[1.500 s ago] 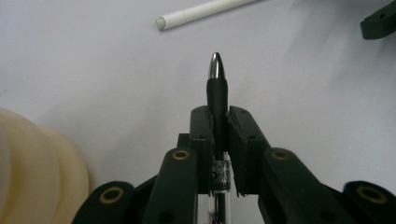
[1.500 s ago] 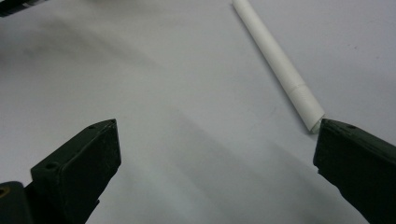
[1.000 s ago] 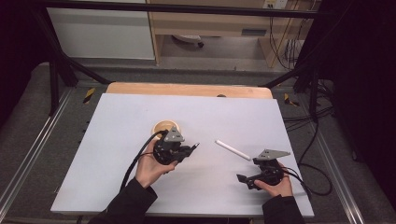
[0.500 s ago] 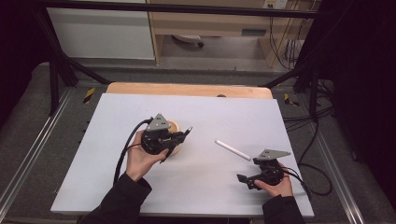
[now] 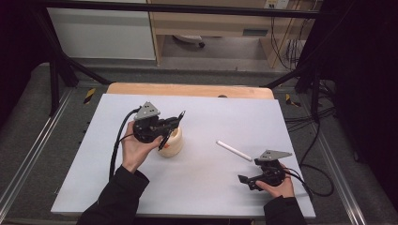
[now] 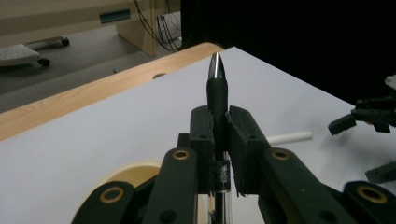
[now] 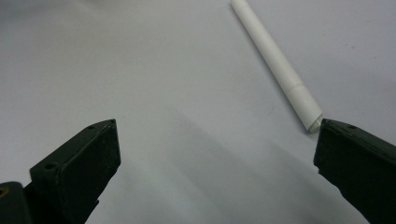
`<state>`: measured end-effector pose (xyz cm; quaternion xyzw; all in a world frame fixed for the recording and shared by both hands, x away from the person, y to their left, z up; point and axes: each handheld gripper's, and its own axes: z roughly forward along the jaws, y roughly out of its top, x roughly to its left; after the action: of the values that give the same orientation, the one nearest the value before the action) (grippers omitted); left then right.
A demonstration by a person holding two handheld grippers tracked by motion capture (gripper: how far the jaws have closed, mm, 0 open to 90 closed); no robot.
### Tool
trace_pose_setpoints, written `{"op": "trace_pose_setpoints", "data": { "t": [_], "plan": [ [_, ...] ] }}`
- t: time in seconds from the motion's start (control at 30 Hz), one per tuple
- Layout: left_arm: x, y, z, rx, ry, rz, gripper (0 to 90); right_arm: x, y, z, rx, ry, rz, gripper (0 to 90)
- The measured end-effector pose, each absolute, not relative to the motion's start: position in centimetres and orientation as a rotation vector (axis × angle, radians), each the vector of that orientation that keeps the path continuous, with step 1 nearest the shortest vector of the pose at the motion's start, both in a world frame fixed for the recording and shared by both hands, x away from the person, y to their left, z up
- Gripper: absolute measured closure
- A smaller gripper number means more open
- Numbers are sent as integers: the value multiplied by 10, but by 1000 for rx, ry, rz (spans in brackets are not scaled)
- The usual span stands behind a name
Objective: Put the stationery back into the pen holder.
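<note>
Pen sits clamped between the jaws of the left gripper, black grip section pinched by both pads, silver tip pointing away from the camera and past the jaw ends. In the left gripper view the clear barrel runs back down between the jaw arms towards the gripper body. Grip looks centred; the pen lies in line with the jaws, not crosswise.

High view: left gripper held in the person's left hand above the white table top, jaws aimed to the right and slightly away from the person. Pen shows as a thin dark line projecting beyond the jaws. Cream holder stands on the table just below and beside the jaws; in the left gripper view its round rim shows under the gripper. Whether the pen's rear end is clear of the holder cannot be told.

Right gripper rests low at the near right of the table in the right hand, jaws spread wide with nothing between them. In the right gripper view both pads stand well apart over bare table. White stick lies flat ahead of them, its near end just beside the right-hand pad, touching or not cannot be told. In the high view the white stick lies between the two grippers, nearer the right one.
</note>
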<state>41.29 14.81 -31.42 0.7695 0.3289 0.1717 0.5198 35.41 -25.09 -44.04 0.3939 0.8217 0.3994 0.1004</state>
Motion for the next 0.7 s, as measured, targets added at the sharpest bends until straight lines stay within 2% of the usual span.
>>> {"op": "trace_pose_setpoints", "data": {
  "t": [0.7],
  "plan": [
    [454, 153, -328, 1742, 824, 473, 798, 354, -251, -440, 1169, 2430, 1181, 12]
  ]
}}
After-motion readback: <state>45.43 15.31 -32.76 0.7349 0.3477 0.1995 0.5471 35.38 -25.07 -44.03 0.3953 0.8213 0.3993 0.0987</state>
